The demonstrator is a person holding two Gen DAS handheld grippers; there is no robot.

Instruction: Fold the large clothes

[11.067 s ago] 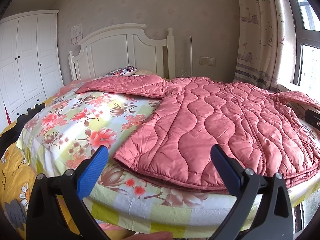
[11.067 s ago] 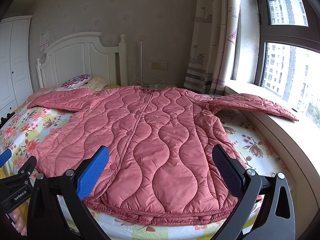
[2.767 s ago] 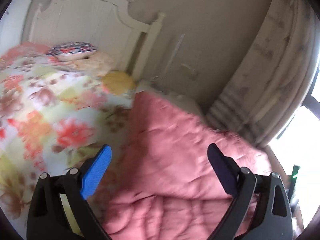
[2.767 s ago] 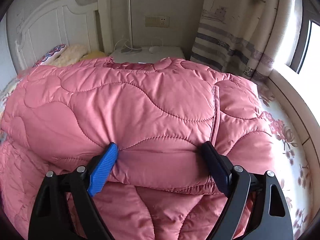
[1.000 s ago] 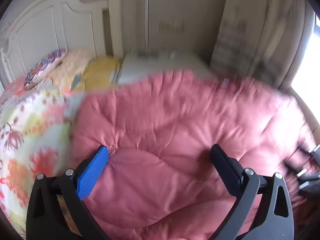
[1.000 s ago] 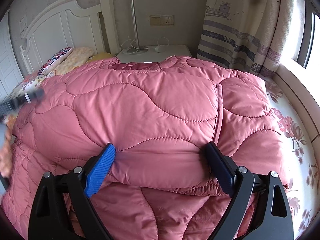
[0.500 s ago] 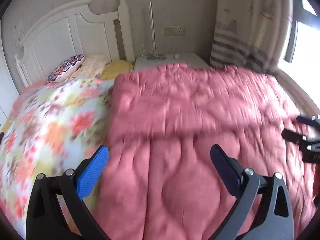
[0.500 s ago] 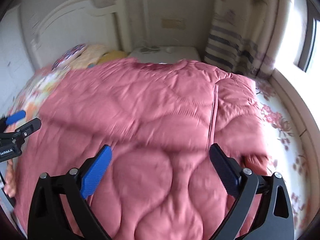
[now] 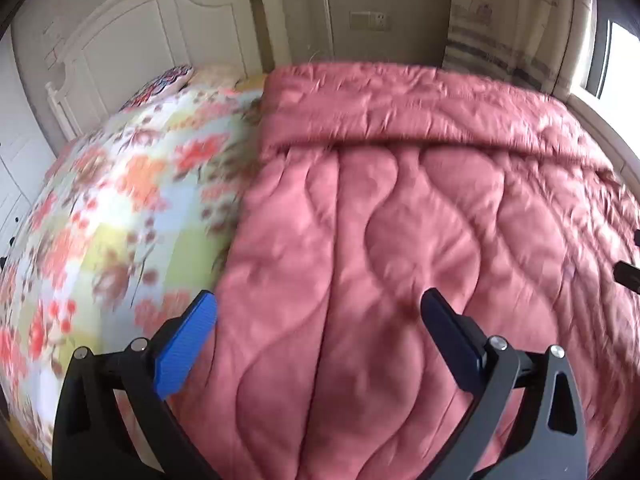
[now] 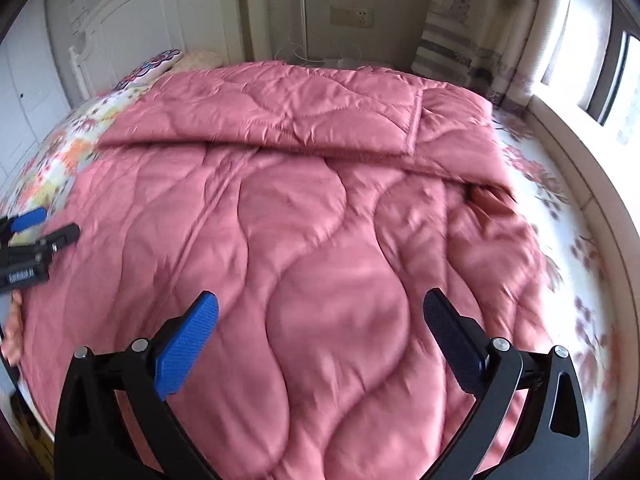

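Note:
A pink quilted jacket (image 9: 400,220) (image 10: 300,220) lies flat on the bed, with its sleeves folded across its far end as a padded band. My left gripper (image 9: 320,320) hovers open over the jacket's left edge, its blue finger above the floral sheet (image 9: 100,220) and nothing between the fingers. My right gripper (image 10: 320,320) hangs wide open above the jacket's lower middle and holds nothing. The left gripper (image 10: 36,232) also shows at the left border of the right wrist view. A dark tip of the right gripper (image 9: 628,268) shows at the right border of the left wrist view.
A white headboard (image 9: 140,40) and a patterned pillow (image 9: 168,80) stand at the far left. A curtain (image 10: 480,20) and a window ledge (image 10: 580,152) run along the right. Bare floral sheet (image 10: 560,220) lies right of the jacket. A wall socket (image 10: 352,16) is behind the bed.
The right gripper let go of the folded sleeve band and opened wide. Both grippers drew back from the far end toward the jacket's near part; the left shifted toward the jacket's left edge.

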